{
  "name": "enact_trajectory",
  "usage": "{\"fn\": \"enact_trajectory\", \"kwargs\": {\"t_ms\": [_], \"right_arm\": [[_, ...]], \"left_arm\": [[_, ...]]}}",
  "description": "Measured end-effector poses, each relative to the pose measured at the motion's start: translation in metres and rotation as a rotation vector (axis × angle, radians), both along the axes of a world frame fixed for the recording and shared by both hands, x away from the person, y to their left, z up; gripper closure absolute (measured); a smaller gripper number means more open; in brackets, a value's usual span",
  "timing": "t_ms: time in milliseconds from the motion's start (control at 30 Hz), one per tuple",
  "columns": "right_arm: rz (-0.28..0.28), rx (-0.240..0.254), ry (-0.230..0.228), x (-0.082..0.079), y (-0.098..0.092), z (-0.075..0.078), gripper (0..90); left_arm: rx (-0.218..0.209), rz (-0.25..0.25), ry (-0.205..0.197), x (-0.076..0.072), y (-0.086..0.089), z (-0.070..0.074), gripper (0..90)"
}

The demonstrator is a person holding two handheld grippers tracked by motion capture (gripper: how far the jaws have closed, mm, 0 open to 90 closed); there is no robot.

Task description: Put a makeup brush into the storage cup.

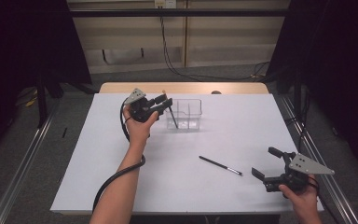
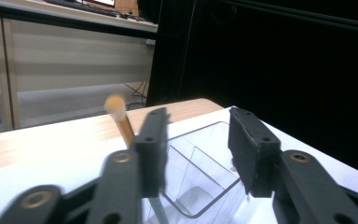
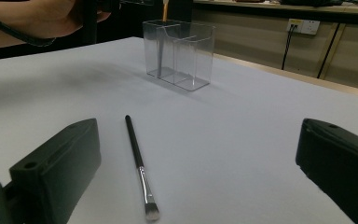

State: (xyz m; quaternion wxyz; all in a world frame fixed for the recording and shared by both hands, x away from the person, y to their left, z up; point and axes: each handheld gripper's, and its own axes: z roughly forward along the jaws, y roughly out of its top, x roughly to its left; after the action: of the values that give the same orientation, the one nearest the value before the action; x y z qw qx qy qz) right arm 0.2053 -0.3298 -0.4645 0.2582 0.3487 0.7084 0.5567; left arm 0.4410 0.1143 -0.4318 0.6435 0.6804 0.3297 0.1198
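A clear plastic organizer (image 1: 187,113) with two compartments stands at the back middle of the white table. A brush (image 1: 172,116) with a dark handle and an orange tip leans inside its left compartment. My left gripper (image 1: 165,102) hovers open at the organizer's left rim. In the left gripper view the brush (image 2: 120,119) rises just outside and behind the left jaw, not between the jaws, with the organizer (image 2: 205,168) below. A second black brush (image 1: 220,165) lies flat on the table. My right gripper (image 1: 265,163) rests open near the front right, aimed at that brush (image 3: 137,156).
The white sheet (image 1: 121,186) covers the table, with a wooden strip (image 1: 182,87) showing along its far edge. Dark curtains hang at both sides, and cables (image 1: 172,65) trail on the floor behind. In the right gripper view the organizer (image 3: 182,53) stands beyond the lying brush.
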Motion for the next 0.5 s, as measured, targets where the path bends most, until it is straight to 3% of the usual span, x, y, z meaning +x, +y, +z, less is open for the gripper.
{"fn": "enact_trajectory", "kwargs": {"t_ms": [500], "right_arm": [[0.003, -0.003, 0.0, -0.0002, 0.0015, 0.0003, 0.0]], "left_arm": [[0.013, -0.03, -0.028, -0.0082, 0.0044, 0.0021, 33.4]]}}
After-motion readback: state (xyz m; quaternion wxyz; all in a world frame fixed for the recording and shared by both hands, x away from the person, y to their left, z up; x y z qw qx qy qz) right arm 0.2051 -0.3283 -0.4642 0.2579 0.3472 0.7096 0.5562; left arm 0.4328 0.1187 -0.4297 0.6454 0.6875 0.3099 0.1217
